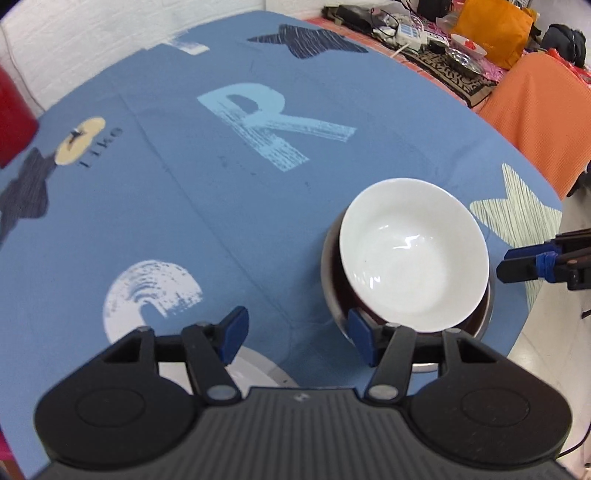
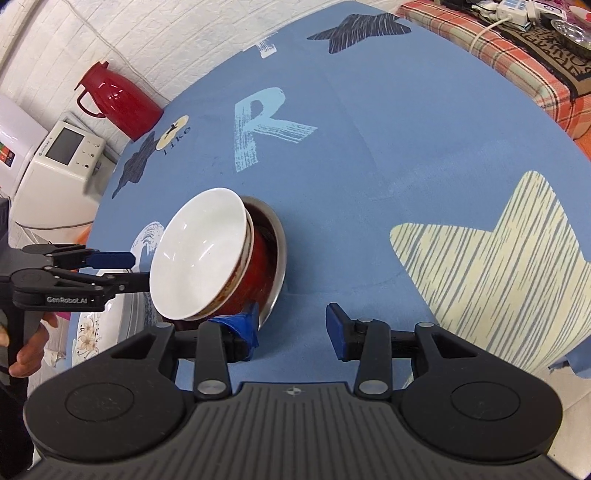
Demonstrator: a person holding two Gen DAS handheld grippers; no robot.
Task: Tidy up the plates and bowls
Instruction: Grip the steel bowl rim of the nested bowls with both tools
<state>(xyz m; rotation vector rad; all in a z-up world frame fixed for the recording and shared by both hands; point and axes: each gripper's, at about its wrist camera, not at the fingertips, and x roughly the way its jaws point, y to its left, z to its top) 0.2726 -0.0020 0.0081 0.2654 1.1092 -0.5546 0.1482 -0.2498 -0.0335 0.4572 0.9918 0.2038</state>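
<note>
a red thermos [image 2: 117, 100] and a white appliance [image 2: 59, 171] stand beside the blue tablecloth [image 2: 369, 166].

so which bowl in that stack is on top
The white bowl, sitting tilted in the red bowl, which sits inside the steel bowl underneath.

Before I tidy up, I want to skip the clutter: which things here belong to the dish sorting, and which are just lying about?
Job:
white bowl
red bowl under it
steel bowl holding both
floral plate

Lying about:
red thermos
white appliance
clutter on the side table
</note>
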